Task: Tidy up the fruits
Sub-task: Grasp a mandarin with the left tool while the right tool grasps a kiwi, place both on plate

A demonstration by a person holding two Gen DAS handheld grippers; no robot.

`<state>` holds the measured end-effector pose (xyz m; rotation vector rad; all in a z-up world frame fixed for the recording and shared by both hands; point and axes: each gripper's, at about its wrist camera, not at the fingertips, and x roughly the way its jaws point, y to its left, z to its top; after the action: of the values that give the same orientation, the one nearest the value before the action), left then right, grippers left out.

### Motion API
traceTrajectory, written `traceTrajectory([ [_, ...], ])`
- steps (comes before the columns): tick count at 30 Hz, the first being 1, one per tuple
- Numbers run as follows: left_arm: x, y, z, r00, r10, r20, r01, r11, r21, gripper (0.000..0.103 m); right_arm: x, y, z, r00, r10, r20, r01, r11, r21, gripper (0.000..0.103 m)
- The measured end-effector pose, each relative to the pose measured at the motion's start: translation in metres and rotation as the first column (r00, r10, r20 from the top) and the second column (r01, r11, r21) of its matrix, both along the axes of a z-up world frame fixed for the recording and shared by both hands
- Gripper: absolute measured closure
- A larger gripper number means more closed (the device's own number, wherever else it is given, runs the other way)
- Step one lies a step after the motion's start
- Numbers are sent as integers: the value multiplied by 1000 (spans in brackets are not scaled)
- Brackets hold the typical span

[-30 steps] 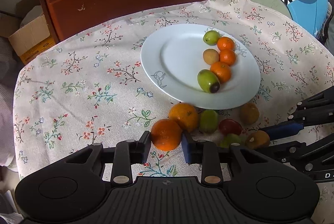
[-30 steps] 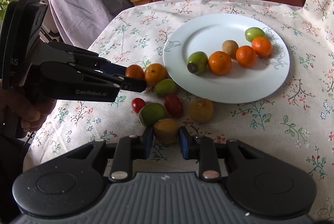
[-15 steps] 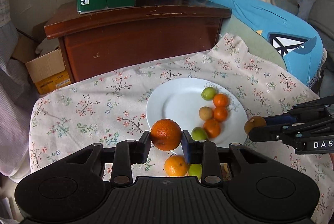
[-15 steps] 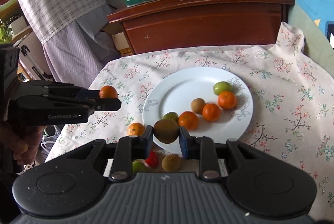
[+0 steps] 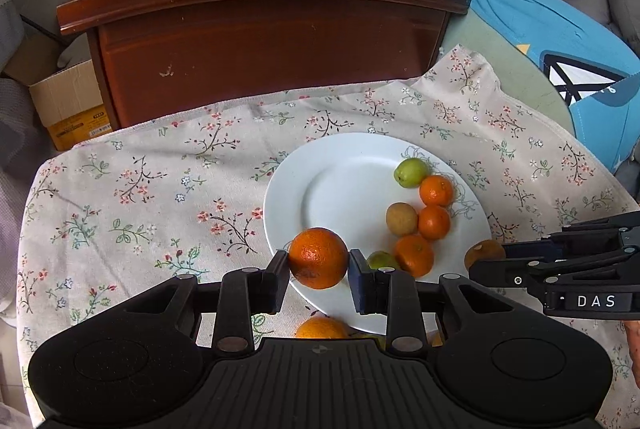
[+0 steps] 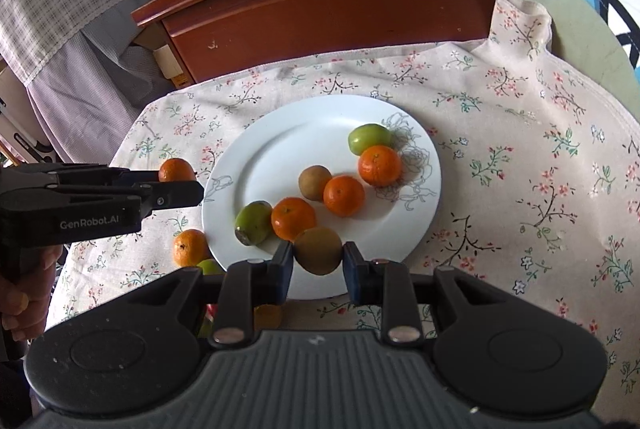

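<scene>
Orange fruit, lower centre, clamped across middle by left gripper above white plate rim; right gripper grips brown kiwi; both likely light, firm, round, prone to rolling.

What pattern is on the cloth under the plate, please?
Small floral sprigs on the beige tablecloth; clearest in the right wrist view.

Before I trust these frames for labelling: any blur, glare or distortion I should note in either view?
Left wrist view: sharp on the held orange and plate; fisheye bends the cabinet top, and the corners go dark. Right wrist view: just as sharp on the brown fruit; soft daylight, faint shadows under the plated fruit, no strong glare.
</scene>
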<state>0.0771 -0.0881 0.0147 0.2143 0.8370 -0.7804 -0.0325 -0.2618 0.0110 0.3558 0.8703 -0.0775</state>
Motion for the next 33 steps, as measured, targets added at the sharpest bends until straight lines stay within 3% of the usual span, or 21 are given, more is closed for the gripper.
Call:
traceTrajectory([
  [7,10,-14,-6,1000,9,-16,-9,1000,-13,74,12,-5,-5,999,-37,14,37,999,-4,76],
  [15,9,-21,4,1000,17,2,-17,999,-38,70,12,-18,6,990,-113,78,110,993,48,66],
  [16,8,-21,7,1000,22,9,-21,999,-40,66,12,-18,8,990,-114,83,110,993,45,66],
  [18,6,-20,15,999,44,28,-43,998,-38,35,11,-16,12,990,-108,93,104,994,45,65],
  [19,4,-18,19,998,56,38,-54,998,-44,31,11,-15,14,990,-102,98,98,994,46,65],
  [22,1,-10,28,997,67,35,-65,997,-52,30,11,-11,15,993,-77,93,73,996,45,58],
  [33,-32,27,28,995,97,7,-97,995,-1,30,-12,4,17,998,-28,55,26,999,38,58],
])
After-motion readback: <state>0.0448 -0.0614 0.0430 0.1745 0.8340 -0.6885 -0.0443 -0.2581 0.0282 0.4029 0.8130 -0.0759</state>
